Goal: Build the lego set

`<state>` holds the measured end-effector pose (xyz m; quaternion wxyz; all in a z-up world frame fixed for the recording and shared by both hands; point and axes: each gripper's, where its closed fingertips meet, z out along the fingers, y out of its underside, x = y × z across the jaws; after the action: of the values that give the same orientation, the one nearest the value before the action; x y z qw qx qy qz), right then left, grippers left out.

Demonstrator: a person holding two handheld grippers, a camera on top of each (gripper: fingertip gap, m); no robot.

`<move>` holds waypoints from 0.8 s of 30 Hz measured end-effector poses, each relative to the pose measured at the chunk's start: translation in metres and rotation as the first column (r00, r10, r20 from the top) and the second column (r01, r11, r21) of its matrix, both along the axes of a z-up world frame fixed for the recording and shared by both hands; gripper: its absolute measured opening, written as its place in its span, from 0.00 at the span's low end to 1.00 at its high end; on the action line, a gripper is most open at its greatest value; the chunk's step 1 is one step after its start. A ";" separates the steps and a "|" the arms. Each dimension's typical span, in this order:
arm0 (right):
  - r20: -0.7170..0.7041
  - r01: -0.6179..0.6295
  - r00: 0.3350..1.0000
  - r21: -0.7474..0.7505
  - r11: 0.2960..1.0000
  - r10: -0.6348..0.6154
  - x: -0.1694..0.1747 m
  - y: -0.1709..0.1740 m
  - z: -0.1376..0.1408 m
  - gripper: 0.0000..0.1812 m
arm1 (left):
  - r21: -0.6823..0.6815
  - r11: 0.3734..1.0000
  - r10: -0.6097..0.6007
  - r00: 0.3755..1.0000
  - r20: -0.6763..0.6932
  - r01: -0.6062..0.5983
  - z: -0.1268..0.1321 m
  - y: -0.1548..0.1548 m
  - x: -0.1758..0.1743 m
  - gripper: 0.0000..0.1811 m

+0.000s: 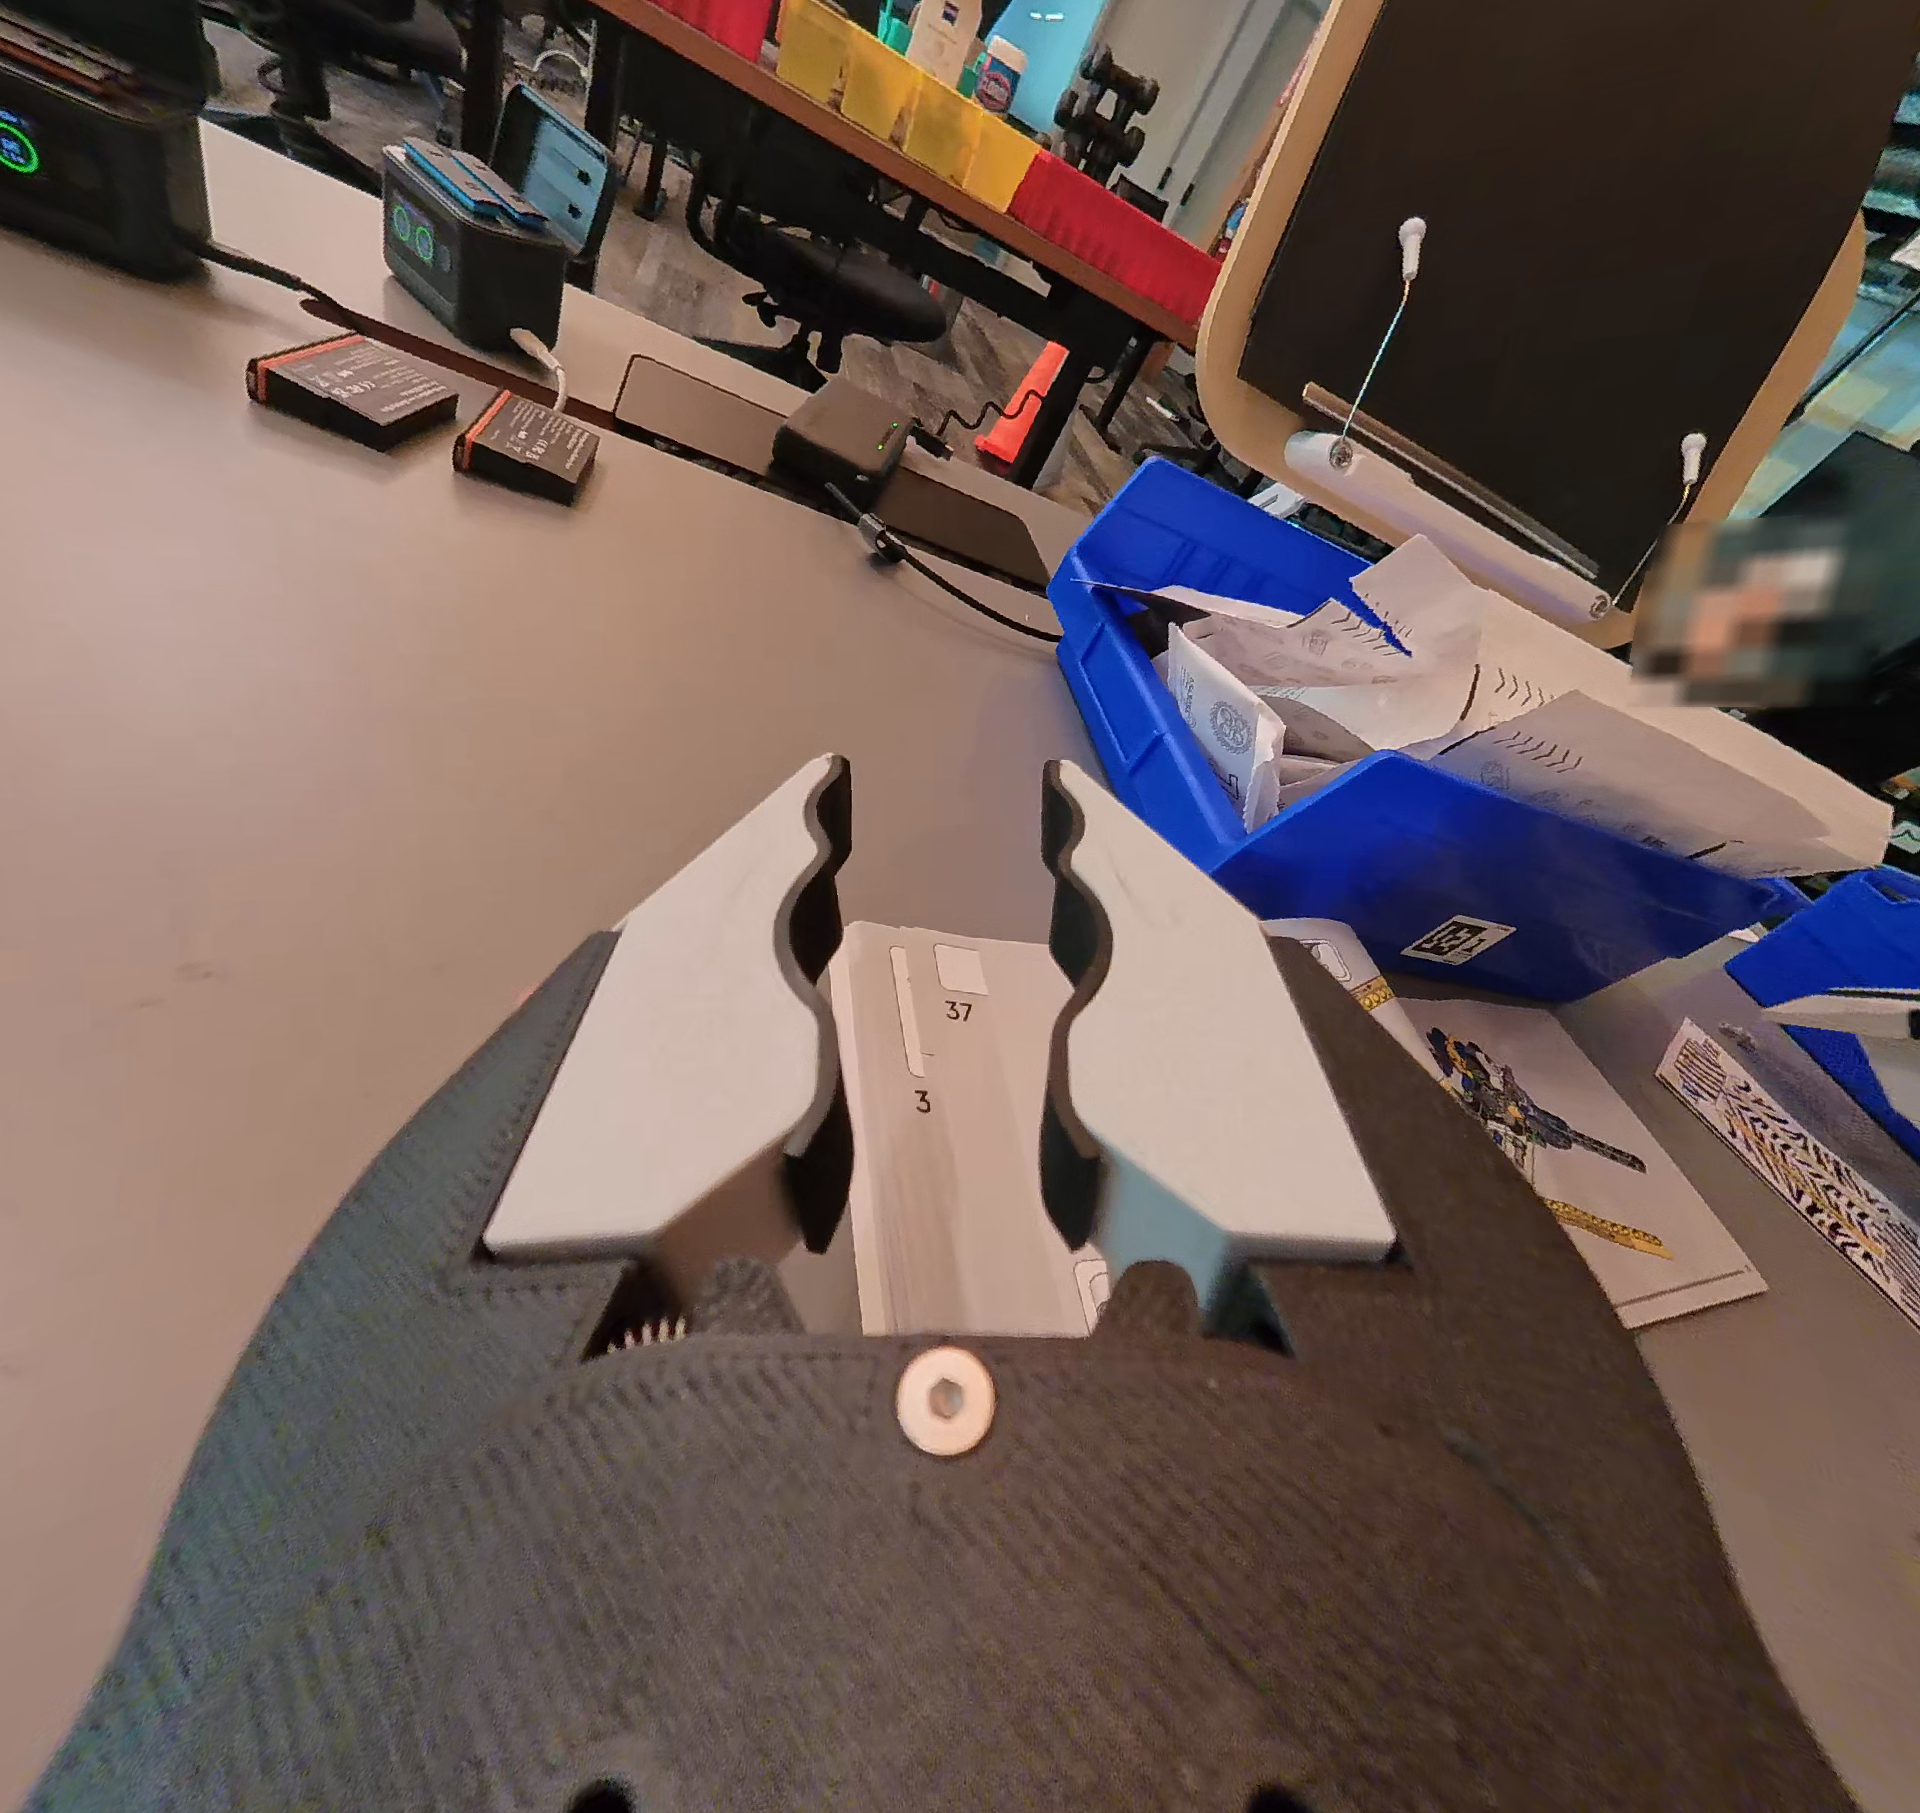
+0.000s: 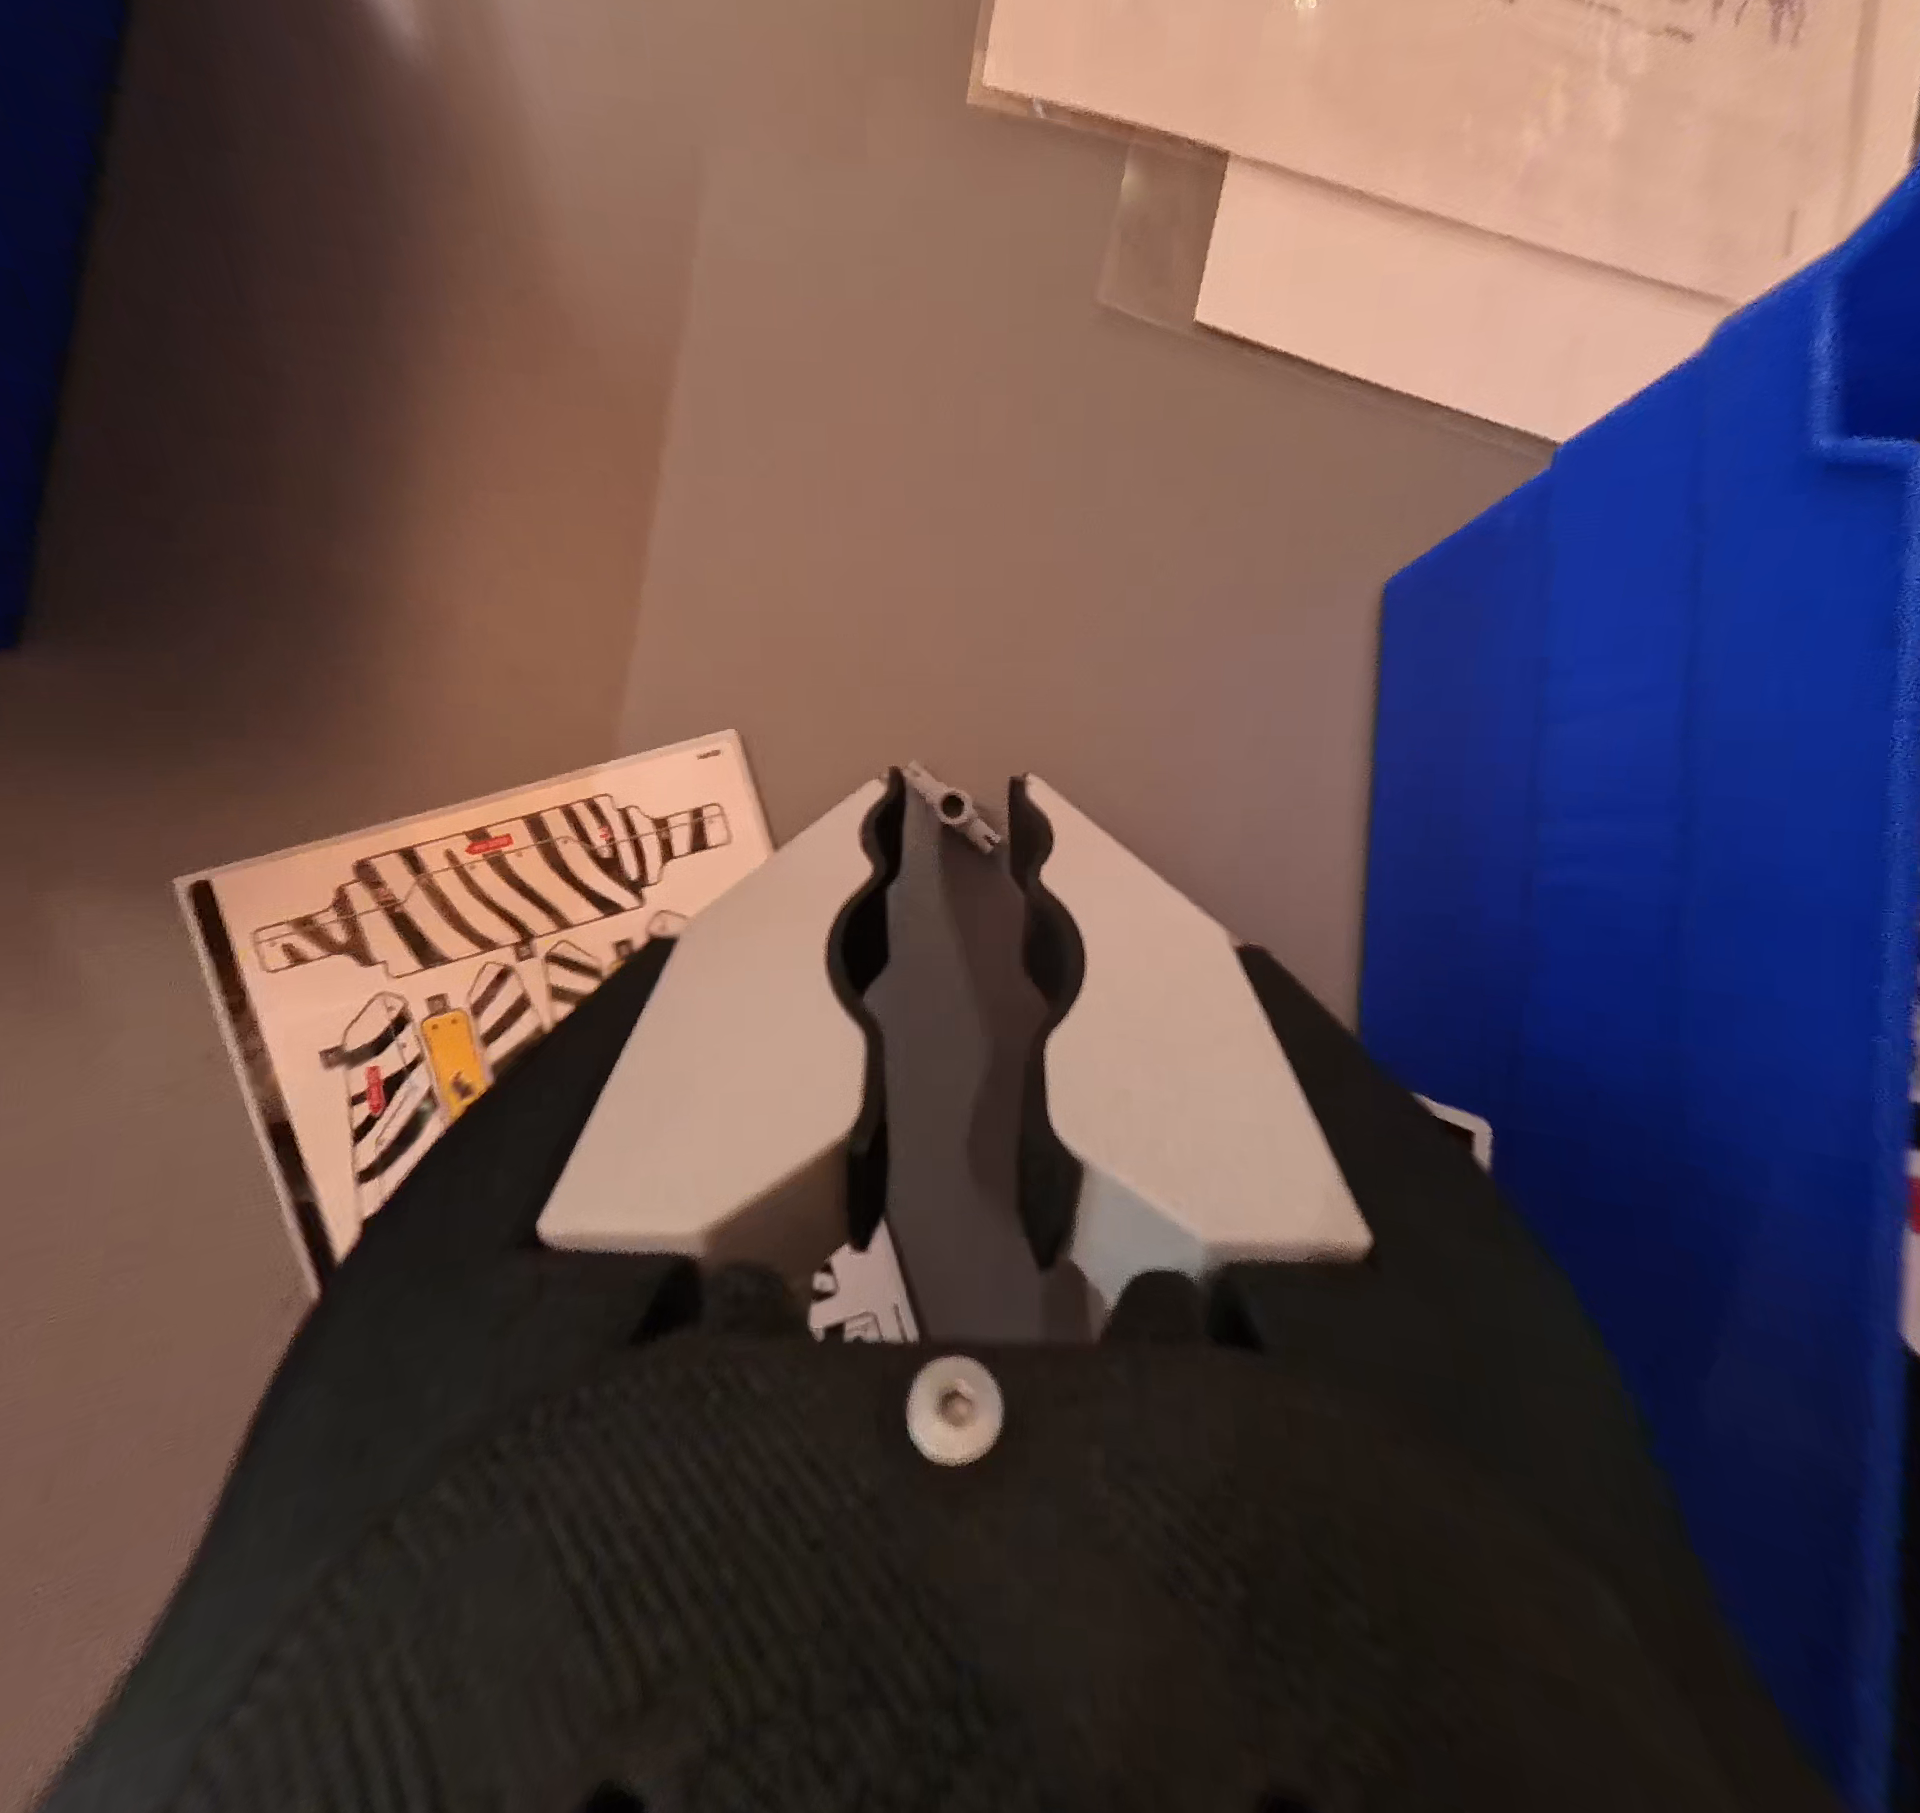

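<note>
In the left wrist view my left gripper point(image 1: 945, 787) is open and empty, low over the grey table point(image 1: 416, 776). A white instruction page point(image 1: 935, 1119) lies under it, showing between the fingers. An instruction booklet with a blue and yellow model picture point(image 1: 1538, 1140) and a sticker sheet point(image 1: 1787, 1150) lie to its right. In the right wrist view my right gripper point(image 2: 953, 787) is nearly closed, and a small grey Lego connector piece point(image 2: 951, 807) sits between its tips. A striped sticker sheet point(image 2: 468, 942) lies on the table below and to the left.
A blue bin point(image 1: 1455, 859) full of torn white paper bags stands right of the left gripper. Batteries point(image 1: 353, 392) and chargers point(image 1: 468, 246) sit at the far table edge. In the right wrist view a blue bin wall point(image 2: 1662, 932) is close on the right, with sleeved papers point(image 2: 1455, 101) beyond.
</note>
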<state>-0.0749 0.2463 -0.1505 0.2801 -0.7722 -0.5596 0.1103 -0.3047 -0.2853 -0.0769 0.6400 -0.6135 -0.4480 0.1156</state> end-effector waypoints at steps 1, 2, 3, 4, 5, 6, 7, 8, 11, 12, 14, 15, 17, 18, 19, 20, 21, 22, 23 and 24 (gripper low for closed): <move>-0.028 -0.029 0.999 0.004 1.000 0.029 -0.003 -0.005 0.005 0.12 | -0.002 1.000 0.001 1.000 0.000 -0.001 0.000 0.000 0.000 0.20; -0.058 -0.070 0.996 0.008 0.998 0.070 -0.005 -0.013 0.011 0.13 | -0.002 1.000 0.002 1.000 0.000 -0.002 0.000 -0.001 0.000 0.20; -0.079 -0.120 0.990 0.019 0.993 0.121 -0.005 -0.023 0.016 0.14 | -0.002 1.000 0.003 1.000 0.001 -0.003 0.000 -0.001 0.000 0.20; -0.094 -0.187 0.978 0.030 0.982 0.189 -0.004 -0.035 0.019 0.15 | 0.000 1.000 0.002 1.000 0.002 -0.002 -0.001 0.000 0.000 0.20; -0.110 -0.263 0.958 0.034 0.964 0.265 -0.002 -0.050 0.021 0.18 | 0.001 1.000 -0.001 1.000 0.003 0.001 -0.001 0.000 0.001 0.20; -0.130 -0.338 0.932 0.030 0.941 0.339 0.001 -0.065 0.020 0.23 | 0.000 1.000 -0.003 1.000 0.005 0.003 -0.001 0.001 0.001 0.20; -0.149 -0.407 0.902 0.016 0.913 0.404 0.007 -0.080 0.019 0.28 | -0.002 1.000 -0.006 1.000 0.006 0.006 -0.002 0.002 0.001 0.20; -0.162 -0.456 0.878 0.001 0.890 0.450 0.014 -0.093 0.016 0.36 | -0.004 1.000 -0.009 1.000 0.007 0.009 -0.002 0.003 0.002 0.20; -0.117 -0.484 0.869 0.006 0.875 0.481 0.039 -0.110 0.005 0.55 | -0.012 1.000 -0.016 1.000 0.003 0.016 -0.003 0.006 0.004 0.20; -0.099 -0.476 0.874 0.029 0.879 0.477 0.046 -0.111 0.002 0.59 | -0.016 1.000 -0.019 1.000 0.002 0.020 -0.003 0.008 0.005 0.20; -0.069 -0.448 0.888 0.087 0.890 0.454 0.055 -0.108 -0.003 0.64 | -0.024 0.999 -0.028 1.000 0.002 0.028 -0.004 0.011 0.007 0.20; -0.058 -0.431 0.897 0.104 0.896 0.438 0.059 -0.105 -0.005 0.65 | -0.028 0.999 -0.032 0.999 0.002 0.032 -0.004 0.012 0.009 0.20; -0.085 -0.381 0.918 0.084 0.921 0.388 0.061 -0.100 -0.008 0.64 | -0.036 0.999 -0.035 0.999 -0.004 0.035 -0.003 0.013 0.011 0.20; -0.109 -0.358 0.926 0.053 0.932 0.362 0.061 -0.100 -0.010 0.63 | -0.042 0.999 -0.034 0.999 -0.009 0.033 -0.003 0.013 0.012 0.20; -0.129 -0.340 0.932 0.018 0.940 0.340 0.060 -0.100 -0.012 0.62 | -0.047 0.998 -0.032 0.999 -0.012 0.031 -0.003 0.013 0.012 0.20; -0.143 -0.325 0.937 -0.018 0.946 0.319 0.060 -0.101 -0.015 0.62 | -0.050 0.998 -0.031 0.999 -0.015 0.030 -0.002 0.012 0.012 0.20; -0.153 -0.311 0.942 -0.048 0.949 0.300 0.059 -0.101 -0.018 0.63 | -0.046 0.998 -0.034 0.999 -0.019 0.033 -0.001 0.012 0.013 0.20; -0.165 -0.298 0.945 -0.070 0.952 0.284 0.058 -0.102 -0.019 0.62 | -0.039 0.999 -0.035 0.999 -0.020 0.034 -0.001 0.012 0.013 0.20; -0.172 -0.287 0.947 -0.081 0.954 0.271 0.057 -0.101 -0.020 0.62 | -0.031 0.999 -0.035 0.999 -0.020 0.035 0.000 0.012 0.013 0.20; -0.179 -0.273 0.950 -0.080 0.959 0.255 0.056 -0.099 -0.020 0.61 | -0.026 0.999 -0.036 0.999 -0.020 0.036 0.001 0.012 0.013 0.20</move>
<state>-0.0185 0.1474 -0.1700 0.2682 -0.6919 -0.6259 0.2401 -0.2914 -0.2734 -0.0761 0.6386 -0.6283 -0.4290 0.1161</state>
